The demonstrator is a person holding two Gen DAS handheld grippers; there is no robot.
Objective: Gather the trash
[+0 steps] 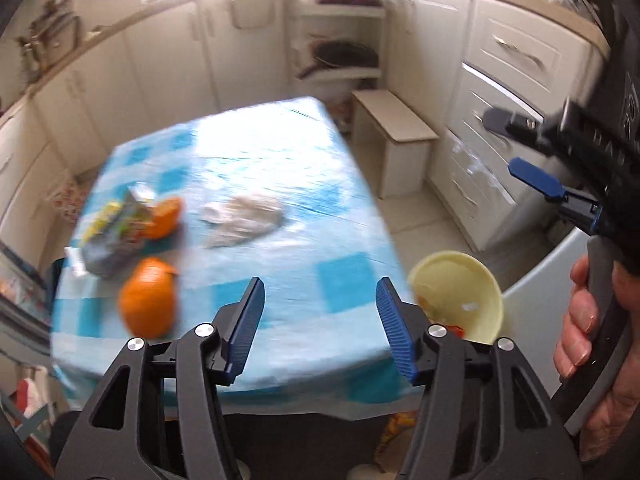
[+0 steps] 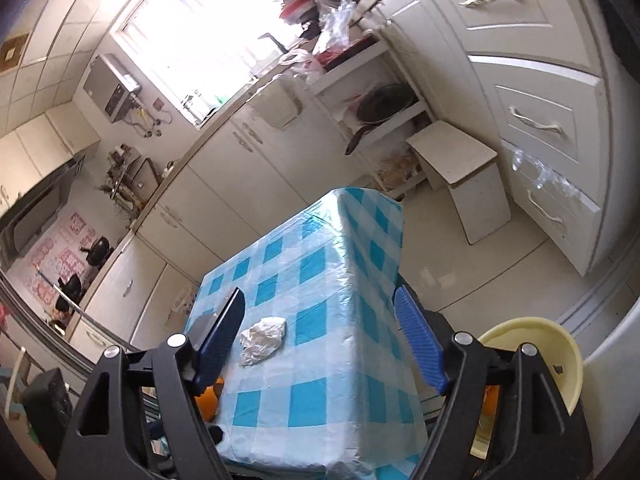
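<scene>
A small table with a blue-and-white checked cloth (image 1: 280,280) carries trash: a crumpled white tissue (image 1: 242,218), an orange peel (image 1: 148,298), a second peel piece (image 1: 166,216) and a crushed colourful carton (image 1: 114,236). My left gripper (image 1: 320,328) is open and empty above the table's near edge. My right gripper (image 2: 320,344) is open and empty, high over the table; it also shows in the left wrist view (image 1: 516,144) at the right. The tissue (image 2: 264,340) lies between its fingers in the right wrist view. A yellow bin (image 1: 460,296) stands right of the table, with scraps inside.
White cabinets and drawers (image 2: 536,120) line the walls. A small white stool (image 2: 460,176) stands beyond the table. Open corner shelves hold a pan (image 2: 384,104). The yellow bin (image 2: 532,344) is at the lower right in the right wrist view.
</scene>
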